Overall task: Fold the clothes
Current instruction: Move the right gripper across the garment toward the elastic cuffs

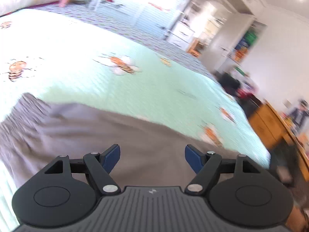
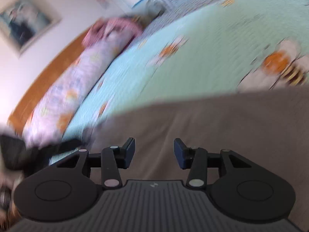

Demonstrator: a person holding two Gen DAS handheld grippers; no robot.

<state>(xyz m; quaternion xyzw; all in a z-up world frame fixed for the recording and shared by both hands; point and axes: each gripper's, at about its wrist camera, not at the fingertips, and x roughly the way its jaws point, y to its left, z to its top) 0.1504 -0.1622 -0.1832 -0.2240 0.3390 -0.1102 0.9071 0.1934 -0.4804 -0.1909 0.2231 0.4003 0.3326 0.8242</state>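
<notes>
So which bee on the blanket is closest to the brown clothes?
In the right wrist view, the big orange bee at the right edge. It nearly touches the brown garment; the other bees on the green bedspread sit farther up.

No readable text, label or number anywhere; both views motion-blurred. Small pale emblem on each gripper body, illegible.

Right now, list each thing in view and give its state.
Left gripper: fingers open, nothing between them, above the garment.
Right gripper: fingers open, nothing between them, above the garment.
Garment: brown-grey, spread on the bedspread, pleated edge rumpled.
Bedspread: mint green with bees, lying flat over the bed.
Pillow: floral, lying along the headboard.
</notes>
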